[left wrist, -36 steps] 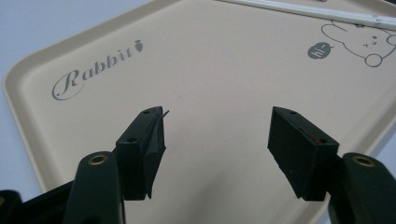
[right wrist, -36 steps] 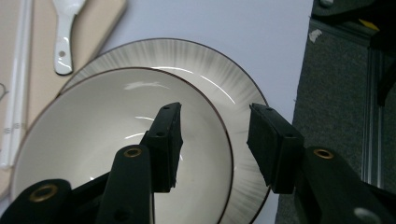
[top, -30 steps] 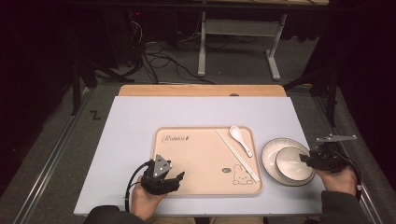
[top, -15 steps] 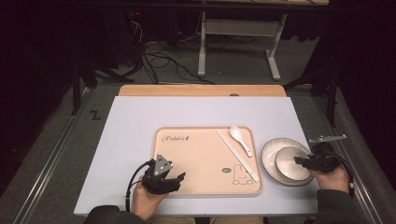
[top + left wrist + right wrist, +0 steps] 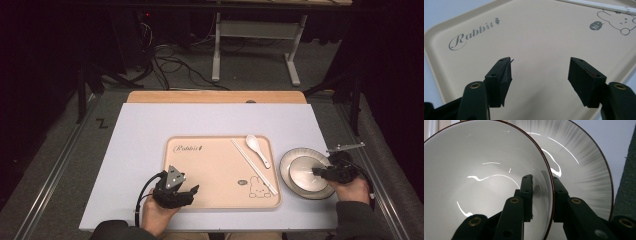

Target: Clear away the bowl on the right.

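Note:
A white bowl [image 5: 304,174] sits in a grey-streaked plate [image 5: 287,165] to the right of the beige rabbit tray [image 5: 215,165]. My right gripper [image 5: 320,173] reaches over the bowl's right rim. In the right gripper view one jaw is inside the bowl [image 5: 481,190] and the other outside it, over the plate [image 5: 584,165]. The right gripper [image 5: 542,180] has just been closing, with the rim between its jaws and a small gap still at the inner pad. My left gripper [image 5: 192,190] rests open at the tray's near left corner. Nothing is between its jaws over the tray [image 5: 536,37] in the left gripper view [image 5: 540,68].
A white spoon [image 5: 257,147] and a pair of white chopsticks [image 5: 252,165] lie on the tray's right half; the chopsticks [image 5: 599,4] also cross the top of the left gripper view. The pale mat [image 5: 150,130] covers the table. Dark floor, cables and a metal stand lie beyond.
The right gripper has shifted slightly left onto the bowl's rim and its jaws have narrowed around it. The left gripper has stayed put.

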Demonstrator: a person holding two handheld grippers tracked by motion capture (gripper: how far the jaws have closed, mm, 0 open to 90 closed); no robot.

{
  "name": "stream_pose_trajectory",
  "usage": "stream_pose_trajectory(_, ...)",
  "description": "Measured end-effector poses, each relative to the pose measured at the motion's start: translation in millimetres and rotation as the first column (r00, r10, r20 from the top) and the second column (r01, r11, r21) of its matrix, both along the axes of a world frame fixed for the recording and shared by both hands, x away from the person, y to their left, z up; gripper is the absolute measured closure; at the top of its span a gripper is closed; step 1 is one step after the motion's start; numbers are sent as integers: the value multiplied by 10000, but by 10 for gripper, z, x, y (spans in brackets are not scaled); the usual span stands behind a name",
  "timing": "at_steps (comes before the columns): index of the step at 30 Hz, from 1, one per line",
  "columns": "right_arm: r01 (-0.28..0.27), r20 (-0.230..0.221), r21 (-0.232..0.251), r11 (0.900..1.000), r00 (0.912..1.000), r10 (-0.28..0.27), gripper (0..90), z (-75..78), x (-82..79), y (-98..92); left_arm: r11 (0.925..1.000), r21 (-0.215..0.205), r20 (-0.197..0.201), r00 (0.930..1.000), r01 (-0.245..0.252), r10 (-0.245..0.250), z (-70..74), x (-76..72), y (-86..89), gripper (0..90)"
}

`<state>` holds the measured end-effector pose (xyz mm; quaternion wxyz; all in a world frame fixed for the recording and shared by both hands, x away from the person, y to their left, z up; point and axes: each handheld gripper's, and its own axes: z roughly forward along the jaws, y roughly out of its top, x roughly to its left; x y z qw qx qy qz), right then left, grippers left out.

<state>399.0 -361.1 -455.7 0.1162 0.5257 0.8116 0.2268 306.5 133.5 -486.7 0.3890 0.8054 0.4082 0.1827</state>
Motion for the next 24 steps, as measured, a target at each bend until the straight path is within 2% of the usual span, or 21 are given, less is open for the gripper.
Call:
stream_pose_trajectory(9,53,-295,795,9968,9996,-29,816,-7,28,-69,10000,-54,-17,10000,4,-4,-2,1,3,358)
stream_pose_trajectory(11,48,-332,794,9968,9994,-22,817,-4,30,-70,10000,77,-5,10000,5,-5,-9,0,-5,358)
stream_pose_trajectory(13,5,-331,796,9968,9994,22,819,-2,31,-73,9985,548,239,9997,68,-81,-6,-12,-39,357)
stream_pose_trajectory(16,8,-256,830,9966,9997,13,827,-3,28,-82,9979,570,255,9991,311,-326,-6,-13,-73,357)
stream_pose_trajectory(24,58,-245,936,9956,9997,-36,833,5,31,-98,9961,709,207,9984,519,-535,-17,6,-95,358)
